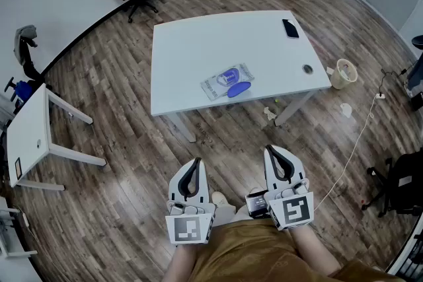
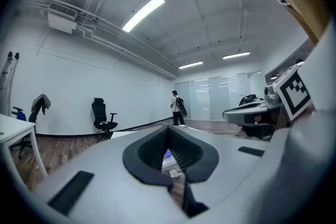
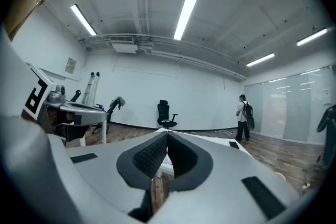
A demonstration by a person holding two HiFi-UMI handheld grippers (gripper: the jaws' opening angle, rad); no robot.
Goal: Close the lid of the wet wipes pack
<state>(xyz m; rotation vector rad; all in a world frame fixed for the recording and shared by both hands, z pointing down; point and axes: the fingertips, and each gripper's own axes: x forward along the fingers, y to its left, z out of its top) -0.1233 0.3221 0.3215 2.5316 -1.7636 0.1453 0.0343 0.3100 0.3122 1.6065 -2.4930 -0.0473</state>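
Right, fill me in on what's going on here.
A person stands back from the white table, holding the left hand-held gripper and the right hand-held gripper low by the waist. Both are shut and empty. The wet wipes pack lies on the table near its front edge, and its blue lid looks flipped open. Nothing touches it, so closing has not started.

Left tool (image 1: 195,163) and right tool (image 1: 272,152) are both held low in front of me, close to my body, side by side but apart, tips pointing forward and away. Left tool jaws are together tip to tip, nothing between. Right tool is the same: jaws together, empty. Left marker cube (image 1: 190,229) and right marker cube (image 1: 296,210) face up. Right tool sits slightly further forward.
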